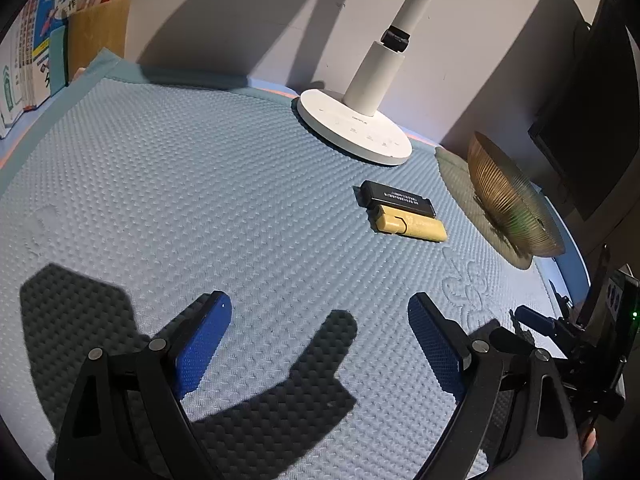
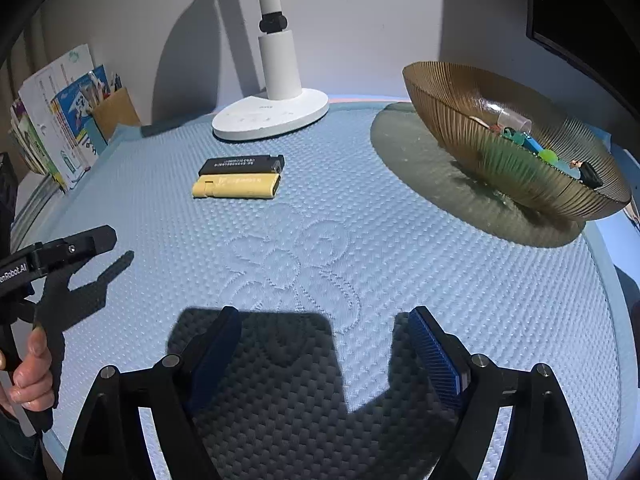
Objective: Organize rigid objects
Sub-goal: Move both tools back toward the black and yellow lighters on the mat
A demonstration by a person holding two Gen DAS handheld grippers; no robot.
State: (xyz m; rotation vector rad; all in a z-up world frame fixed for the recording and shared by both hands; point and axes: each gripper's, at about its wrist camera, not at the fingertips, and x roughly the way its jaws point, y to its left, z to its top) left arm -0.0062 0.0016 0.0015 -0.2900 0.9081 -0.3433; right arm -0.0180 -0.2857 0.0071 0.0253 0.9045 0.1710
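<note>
Far left, against wall: books (image 2: 52, 120) upright, brown pen holder (image 2: 114, 114) just beside them, stuffed with pens.

Left gripper (image 1: 320, 320): jaws spread wide, nothing between blue pads (image 1: 204, 340), hovering over blue quilted mat (image 1: 160, 184) on worktop. Hard shadow on mat under it. Also visible at left edge of right wrist view (image 2: 60, 252), held in a hand (image 2: 28, 364); jaw spacing not readable from that angle.

Mid-back: white desk lamp (image 2: 272, 116), round base on mat, post going up out of frame, black joint on post.

In front of lamp base: black lighter (image 2: 240, 165) and yellow lighter (image 2: 236, 186), both lying flat, side by side, parallel, long edges touching or nearly so. Black one nearer the lamp, yellow one nearer the grippers. Printed text on black casing, too small to read. Both well apart from either gripper.

Centre of mat: embossed flower pattern (image 2: 296, 264), between lighters and right gripper.

Right gripper (image 2: 324, 324): jaws wide apart, empty, low over mat, own shadow beneath.

Right: ribbed amber glass bowl (image 2: 460, 120), tilted in view, standing on mat near its right edge, well apart from lighters. Inside: several small colourful items (image 2: 532, 146), green, blue and black among them; exact types not discernible. Dark monitor edge (image 1: 592, 120) behind bowl.
</note>
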